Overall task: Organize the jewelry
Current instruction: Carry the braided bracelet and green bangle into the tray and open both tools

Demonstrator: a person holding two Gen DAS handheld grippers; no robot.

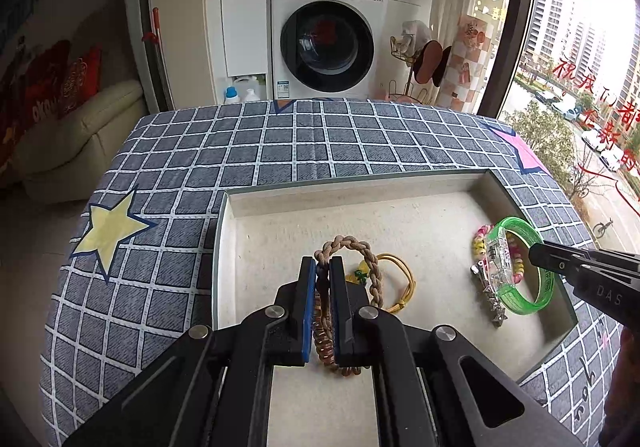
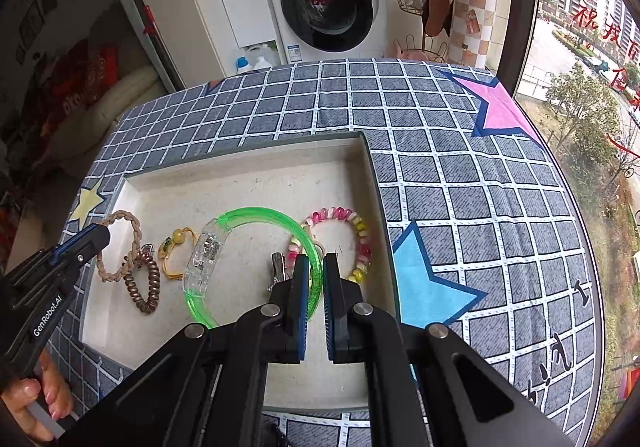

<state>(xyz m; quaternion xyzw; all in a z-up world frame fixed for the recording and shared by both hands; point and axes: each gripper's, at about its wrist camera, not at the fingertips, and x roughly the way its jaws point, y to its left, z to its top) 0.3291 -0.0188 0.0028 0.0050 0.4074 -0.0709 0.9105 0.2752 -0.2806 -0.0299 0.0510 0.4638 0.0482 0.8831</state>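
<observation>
A shallow white-lined tray point(image 1: 360, 187) point(image 2: 240, 163) lies on the checked cloth. In the left wrist view my left gripper point(image 1: 322, 261) is shut on the tan braided bracelet point(image 1: 360, 247), low over the tray's left part. A brown coil band point(image 1: 324, 351) lies under the fingers, and a yellow cord bracelet point(image 1: 402, 279) sits just to the right. My right gripper point(image 2: 316, 257) is shut on the green bangle point(image 2: 256, 217) with its clear clasp. Beside it lie a pink and yellow beaded bracelet point(image 2: 356, 231) and a silver clip point(image 2: 278, 267).
The table point(image 2: 460, 175) wears a grey checked cloth with coloured stars. Behind its far edge stand a washing machine point(image 1: 328, 43) and a wire rack point(image 1: 416, 59). A large window point(image 1: 580, 67) fills the right side, and a cream sofa point(image 1: 80, 135) sits left. A hand point(image 2: 36, 399) holds the left gripper's handle.
</observation>
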